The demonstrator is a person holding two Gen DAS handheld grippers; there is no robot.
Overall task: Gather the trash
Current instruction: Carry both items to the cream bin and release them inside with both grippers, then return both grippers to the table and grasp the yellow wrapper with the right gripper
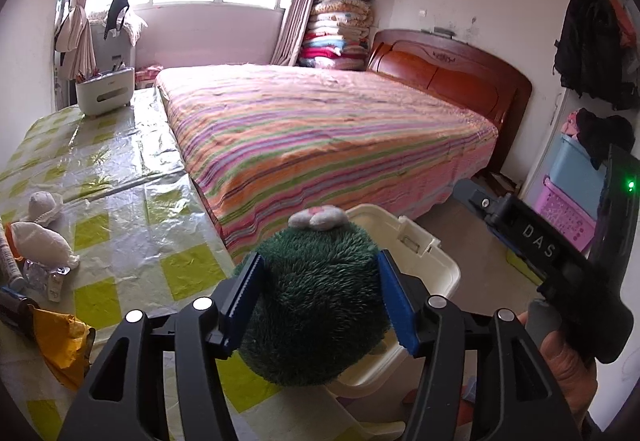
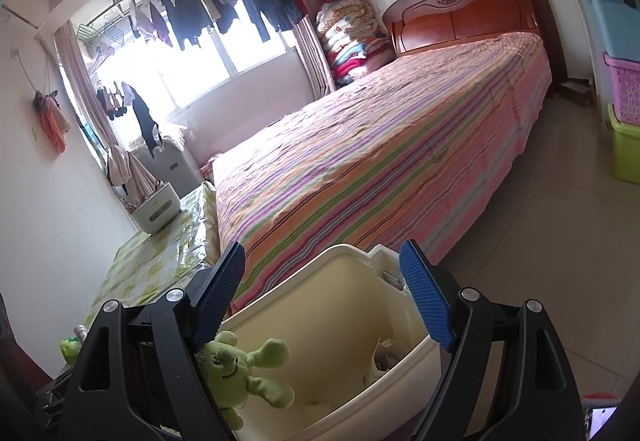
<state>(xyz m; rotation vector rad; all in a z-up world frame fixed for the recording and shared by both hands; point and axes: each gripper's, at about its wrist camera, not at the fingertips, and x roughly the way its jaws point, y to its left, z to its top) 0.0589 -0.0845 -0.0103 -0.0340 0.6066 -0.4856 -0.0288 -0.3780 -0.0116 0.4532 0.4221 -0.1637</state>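
Note:
In the left wrist view my left gripper (image 1: 320, 261) is shut on a dark green furry plush toy (image 1: 316, 305) with a pink and white tuft on top. It hangs over a cream plastic bin (image 1: 440, 261) beside the table. My right gripper (image 2: 322, 253) stands open above the same bin (image 2: 340, 305), with nothing between its blue pads (image 2: 428, 305). A light green plush toy (image 2: 244, 369) lies at the bin's near left side, under the left finger. Crumpled paper (image 2: 384, 361) sits at the bin's bottom. A hand (image 1: 560, 361) grips the right gripper's black body (image 1: 540, 245).
A table with a yellow-green checked plastic cover (image 1: 120, 209) bears white tissue wads (image 1: 40, 241), a yellow wrapper (image 1: 64, 341), a crushed bottle (image 1: 40, 275) and a white organiser (image 1: 105, 91). A striped bed (image 1: 328, 133) lies behind the bin. Stacked crates (image 2: 624, 89) line the right wall.

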